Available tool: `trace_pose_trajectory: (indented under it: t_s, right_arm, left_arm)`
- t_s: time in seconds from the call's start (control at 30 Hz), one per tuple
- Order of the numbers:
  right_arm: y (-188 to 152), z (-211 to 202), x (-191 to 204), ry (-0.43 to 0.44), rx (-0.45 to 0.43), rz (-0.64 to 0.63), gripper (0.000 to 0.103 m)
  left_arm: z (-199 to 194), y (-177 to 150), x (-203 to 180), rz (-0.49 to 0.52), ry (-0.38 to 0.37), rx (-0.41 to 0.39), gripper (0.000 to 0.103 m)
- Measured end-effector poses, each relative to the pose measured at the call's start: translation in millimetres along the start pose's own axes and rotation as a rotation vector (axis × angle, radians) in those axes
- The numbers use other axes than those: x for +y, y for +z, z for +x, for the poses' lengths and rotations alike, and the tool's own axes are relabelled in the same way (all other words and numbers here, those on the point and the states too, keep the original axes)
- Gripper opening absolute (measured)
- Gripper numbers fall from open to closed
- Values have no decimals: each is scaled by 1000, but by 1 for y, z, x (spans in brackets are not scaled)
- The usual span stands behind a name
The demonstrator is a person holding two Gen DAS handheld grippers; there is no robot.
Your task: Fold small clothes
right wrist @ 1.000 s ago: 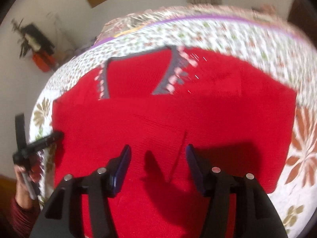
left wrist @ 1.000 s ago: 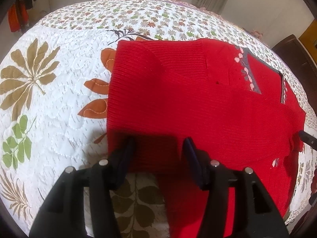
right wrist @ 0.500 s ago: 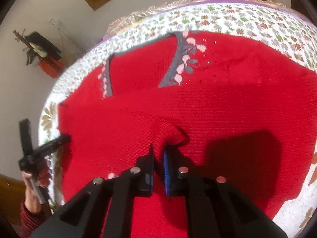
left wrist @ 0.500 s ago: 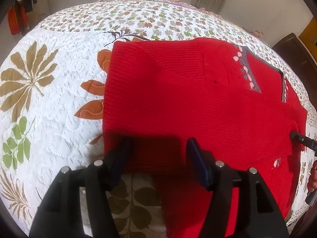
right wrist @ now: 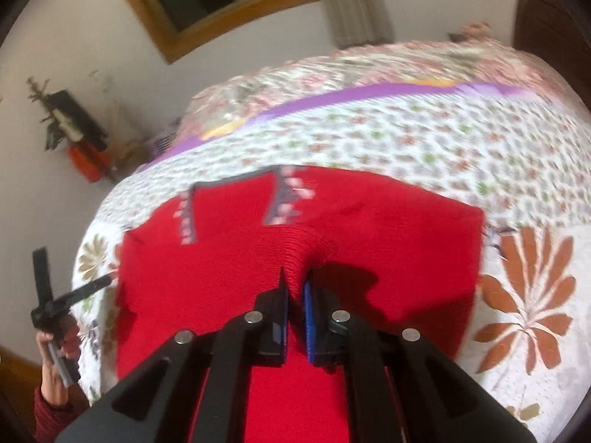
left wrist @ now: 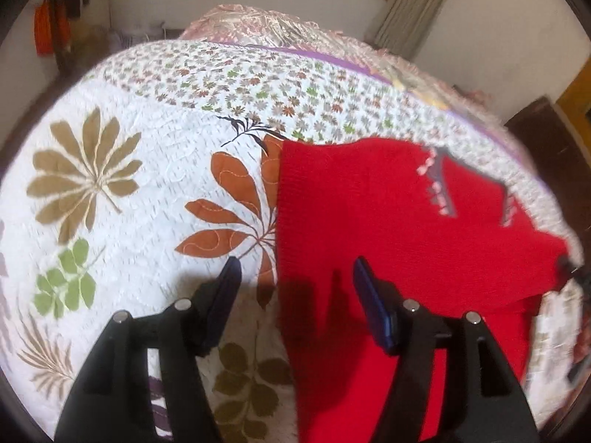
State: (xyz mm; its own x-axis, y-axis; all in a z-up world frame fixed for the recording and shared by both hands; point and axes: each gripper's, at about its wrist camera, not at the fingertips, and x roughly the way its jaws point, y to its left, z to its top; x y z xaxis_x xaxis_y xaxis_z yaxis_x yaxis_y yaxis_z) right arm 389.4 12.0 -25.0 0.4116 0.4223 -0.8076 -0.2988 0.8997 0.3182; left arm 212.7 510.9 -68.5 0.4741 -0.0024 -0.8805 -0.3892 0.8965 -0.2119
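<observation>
Red sweater (left wrist: 388,229) lies flat on the bed's quilt (left wrist: 147,192), grey collar trim with pink dots (right wrist: 284,199) toward the far side. Right gripper (right wrist: 295,288): fingers together, clamped on a pinched ridge of the sweater's knit, fabric bunched up between the pads near the middle of the garment. Left gripper (left wrist: 291,273): fingers wide apart, holding nothing; left finger (left wrist: 225,295) sits over bare quilt, right finger (left wrist: 373,310) over the sweater, straddling its left edge. Its shadow falls on both quilt and knit. From the right wrist view, the left gripper's tip (right wrist: 74,291) sits at the sweater's left edge, with the person's hand (right wrist: 55,358) on the handle, dark red sleeve at the wrist. Both views motion-blurred. Far background: wall, curtain, wood-framed window (right wrist: 221,3).
</observation>
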Motion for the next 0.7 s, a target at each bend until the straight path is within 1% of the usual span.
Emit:
trace_pose_trajectory:
  t_s: [0.1,0.13,0.2,0.27,0.3,0.37,0.43,0.47,0.53,0.57,0.63,0.7]
  right_arm:
    - [-7,23,-15,-36,49,9,8]
    - [-10,32,-17,-64,68,3,15]
    - [-17,44,-20,-129,94,-18,21]
    - [-21,43,-23,-162,84,-32,21]
    - [-21,38,-24,-165,72,-29,21]
    - [-22,23,-21,-161,33,-45,23]
    - [-23,13,-10,-141,2,-86,27]
    - [-23,11,-4,-126,1,-102,28]
    - [-27,14,10,-92,17,-140,32]
    - [-30,19,17,-97,31,-158,33]
    - [-36,33,23,-157,57,-185,34]
    - [-41,46,19,-169,86,-178,34]
  left_arm:
    - [24,1,-15,32,67,40,62]
    - [33,1,-15,36,93,56,62]
    - [45,-1,-14,20,120,72,65]
    - [47,1,-15,27,133,63,65]
    - [46,2,-17,40,141,61,63]
    - [35,4,-21,41,136,49,62]
    - [18,8,-24,19,83,10,62]
    - [13,9,-28,20,66,-3,62]
    - [6,9,-40,43,44,-16,62]
    - [7,8,-46,56,40,-14,62]
    - [18,3,-56,83,39,13,62]
    - [30,-1,-55,90,56,41,61]
